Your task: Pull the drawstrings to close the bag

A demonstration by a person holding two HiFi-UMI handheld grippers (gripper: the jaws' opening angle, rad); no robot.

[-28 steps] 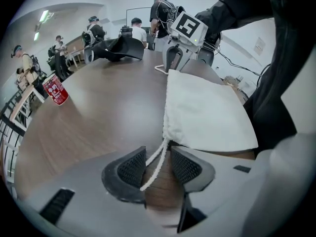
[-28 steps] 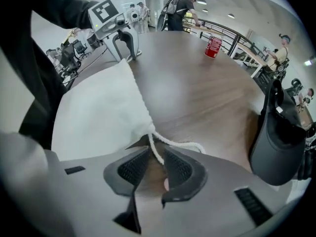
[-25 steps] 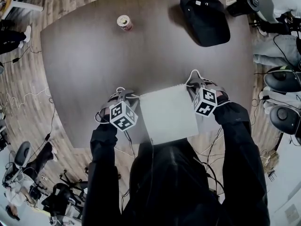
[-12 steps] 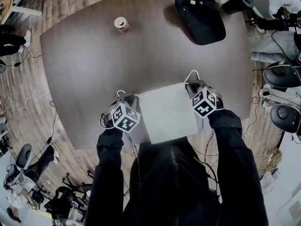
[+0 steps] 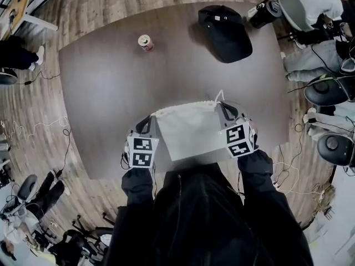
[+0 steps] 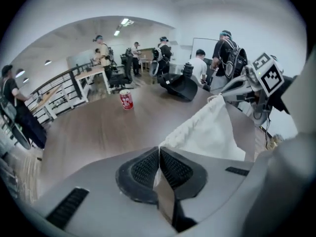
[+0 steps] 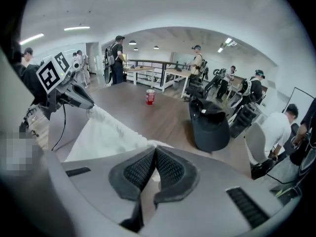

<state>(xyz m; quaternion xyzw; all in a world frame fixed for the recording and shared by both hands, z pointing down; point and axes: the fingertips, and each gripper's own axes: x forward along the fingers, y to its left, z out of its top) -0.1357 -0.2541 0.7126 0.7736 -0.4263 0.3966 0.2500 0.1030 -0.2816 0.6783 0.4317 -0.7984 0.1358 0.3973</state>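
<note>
White cloth was stretched between the two hand-held tools: the white drawstring bag (image 5: 191,131) hung over the near edge of the brown wooden table (image 5: 105,87), right in front of the person. Its gathered top edge ran from one gripper to the other. The left gripper (image 6: 159,154) had its jaws pressed together on the bag's upper left corner, with white material pinched between the ribbed pads. Whether that was cord or cloth could not be told. The right gripper (image 7: 154,155) was clamped the same way on the upper right corner. A small loop of white cord (image 5: 219,96) stood up just beside the right gripper. Whether the bag's lower edge touched the table could not be told. Farther back on the table stood a red and white can (image 5: 146,42), well apart from the bag. A black cap (image 5: 226,33) lay near the far right edge.
</note>
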